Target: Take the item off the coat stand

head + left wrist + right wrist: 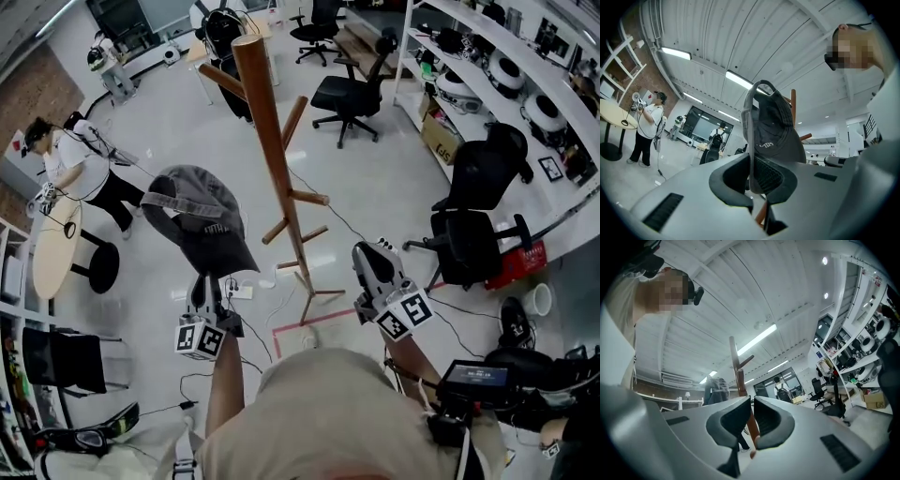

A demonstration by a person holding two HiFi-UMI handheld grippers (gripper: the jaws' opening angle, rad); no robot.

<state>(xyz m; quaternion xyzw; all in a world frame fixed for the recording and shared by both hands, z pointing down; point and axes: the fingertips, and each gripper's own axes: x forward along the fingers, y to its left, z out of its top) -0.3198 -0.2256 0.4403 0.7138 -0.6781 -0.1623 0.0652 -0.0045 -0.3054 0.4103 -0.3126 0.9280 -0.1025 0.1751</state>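
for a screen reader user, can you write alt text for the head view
Seen from above, the left gripper grips a dark grey fabric cap in its jaws, clear of the tall brown wooden coat stand. The right gripper is empty beside it.

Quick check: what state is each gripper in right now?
Left gripper: closed on the grey cap.
Right gripper: closed, holding nothing.
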